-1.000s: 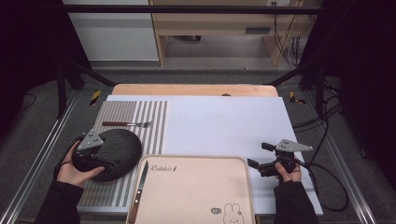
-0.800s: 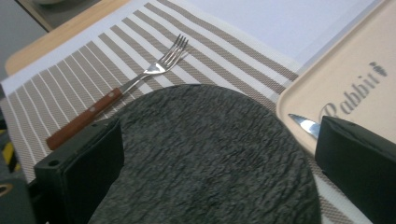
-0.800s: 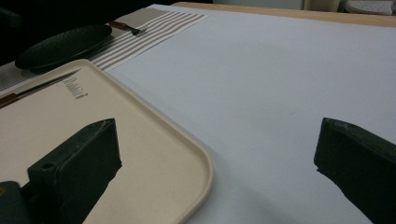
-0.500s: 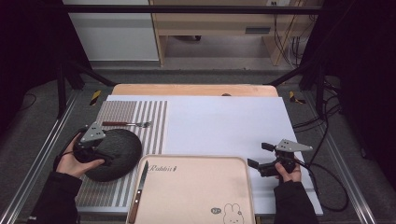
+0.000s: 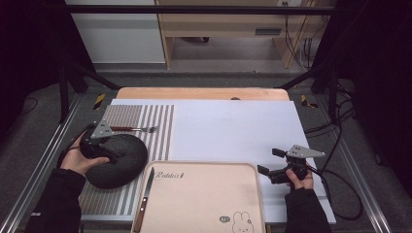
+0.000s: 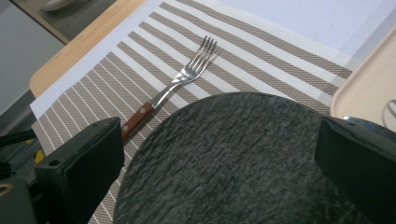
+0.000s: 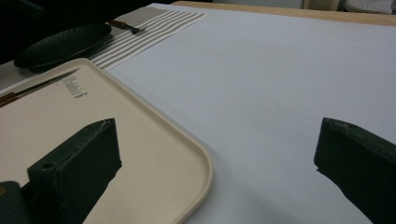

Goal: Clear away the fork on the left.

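A dark, rough-textured round plate (image 5: 119, 162) (image 6: 233, 158) lies on the striped placemat (image 5: 160, 126) at the table's left. My left gripper (image 5: 104, 148) (image 6: 219, 140) hovers over the plate's near-left part, jaws wide open and gripping nothing. Beyond the plate a fork (image 5: 136, 129) (image 6: 187, 79) with a reddish handle rests on the mat. My right gripper (image 5: 271, 161) (image 7: 219, 140) is open just right of the beige tray (image 5: 204, 167) (image 7: 196, 154), above the white sheet (image 5: 233, 131). A knife (image 5: 145, 194) (image 7: 37, 86) lies along the tray's left side.
The tray fills the front middle and has a rabbit print at its near right. The plate (image 7: 65, 42) and fork (image 7: 126, 25) lie far left in the right gripper view. Wooden table edge (image 5: 204, 93) at the back; cables trail at the right.
My left gripper has shifted a little toward the far side and right over the plate. The plate, tray and right gripper stay where they were.
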